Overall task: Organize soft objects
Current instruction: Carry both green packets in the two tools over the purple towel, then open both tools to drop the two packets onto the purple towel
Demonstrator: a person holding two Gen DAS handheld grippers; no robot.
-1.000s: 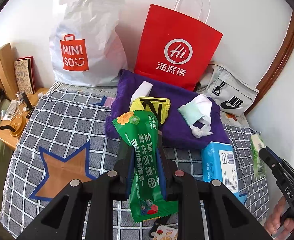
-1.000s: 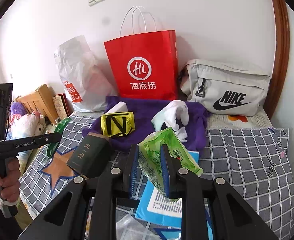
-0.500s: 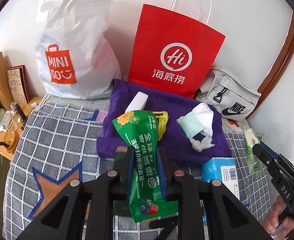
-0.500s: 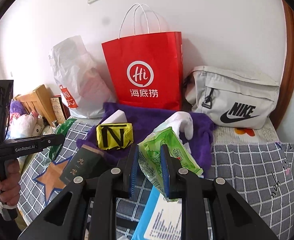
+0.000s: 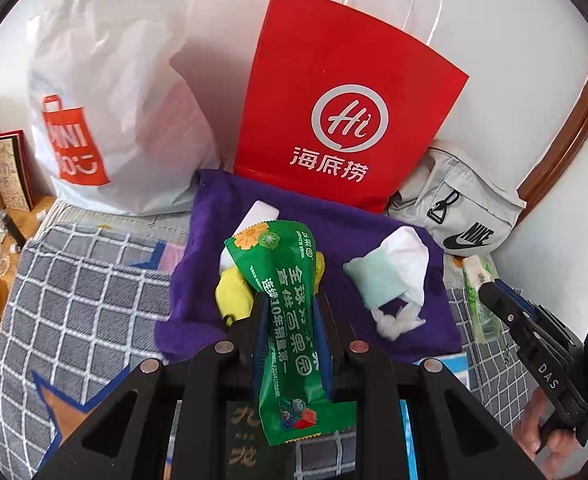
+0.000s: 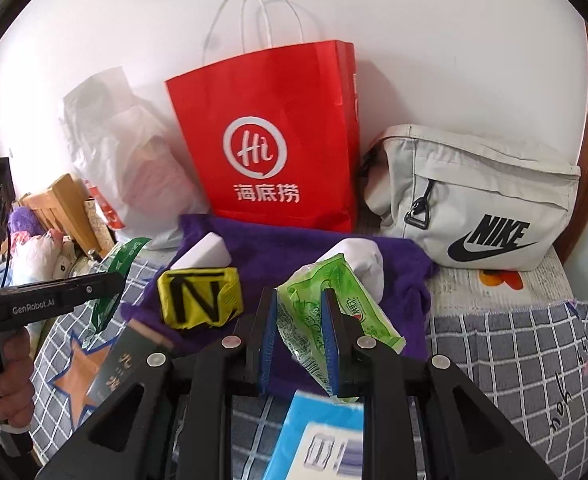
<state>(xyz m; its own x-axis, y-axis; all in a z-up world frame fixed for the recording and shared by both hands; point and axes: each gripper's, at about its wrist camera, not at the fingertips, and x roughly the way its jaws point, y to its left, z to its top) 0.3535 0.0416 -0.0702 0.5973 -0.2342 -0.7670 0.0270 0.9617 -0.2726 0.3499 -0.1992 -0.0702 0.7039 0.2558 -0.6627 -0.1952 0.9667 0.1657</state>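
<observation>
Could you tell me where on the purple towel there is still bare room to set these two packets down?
The purple towel has bare patches along its back edge below the red bag, and in the gap between the yellow pouch and the white sock. Its left-centre is crowded by the pouch and the white block. The checked blanket right of the towel looks bare.

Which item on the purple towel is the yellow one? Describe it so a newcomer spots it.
Find the tall red paper shopping bag standing against the white wall; the purple fleece towel is spread at its foot. At the towel's left front lies the crumpled yellow pouch, beside a white block. It alone is yellow and bears a bold black letter N.
</observation>
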